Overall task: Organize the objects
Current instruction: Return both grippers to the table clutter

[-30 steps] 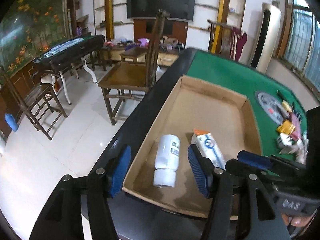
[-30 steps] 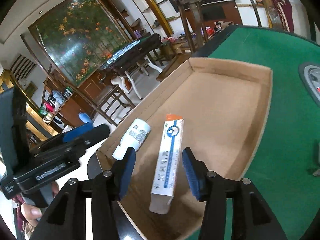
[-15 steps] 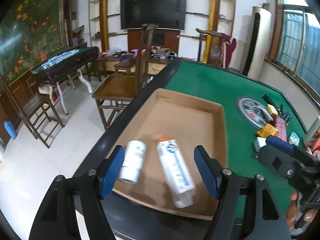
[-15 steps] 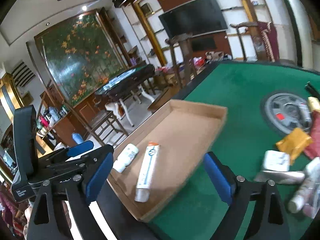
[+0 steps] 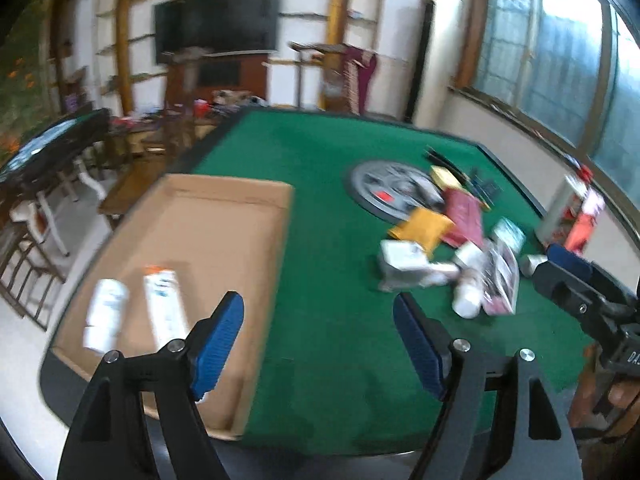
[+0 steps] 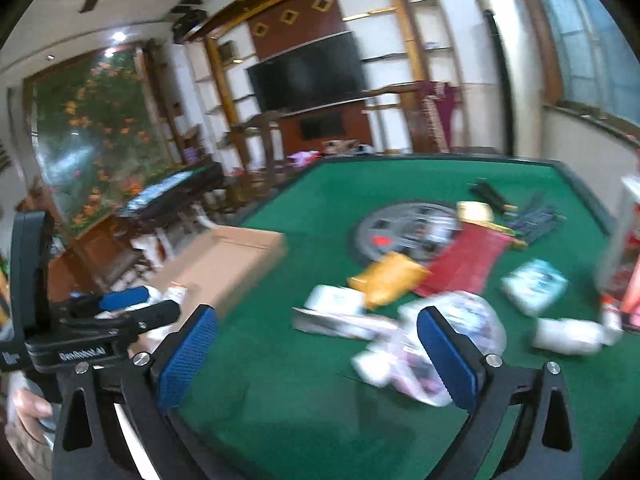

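Note:
A shallow cardboard tray (image 5: 224, 216) lies on the left of the green table. In it a white bottle (image 5: 105, 314) and a white tube box (image 5: 164, 308) lie side by side. My left gripper (image 5: 318, 346) hangs over the felt just right of the tray, its jaws opening with nothing between them. My right gripper (image 6: 318, 360) is above the near side of a loose pile: a yellow packet (image 6: 386, 278), a red pouch (image 6: 466, 258), a white box (image 6: 334, 300) and a clear bag (image 6: 452, 320). Its jaws are opening too, and they hold nothing.
A grey round disc (image 5: 388, 196) is set in the table's middle, under the far side of the pile. A teal packet (image 6: 534, 286) and a white bottle (image 6: 568, 334) lie to the right. Tall red-and-white boxes (image 5: 572, 208) stand by the right edge. Wooden chairs stand beyond the tray.
Both grippers have swung right, away from the tray and toward the pile. The bottle and the tube box stay in the tray, and both pairs of jaws stand wider.

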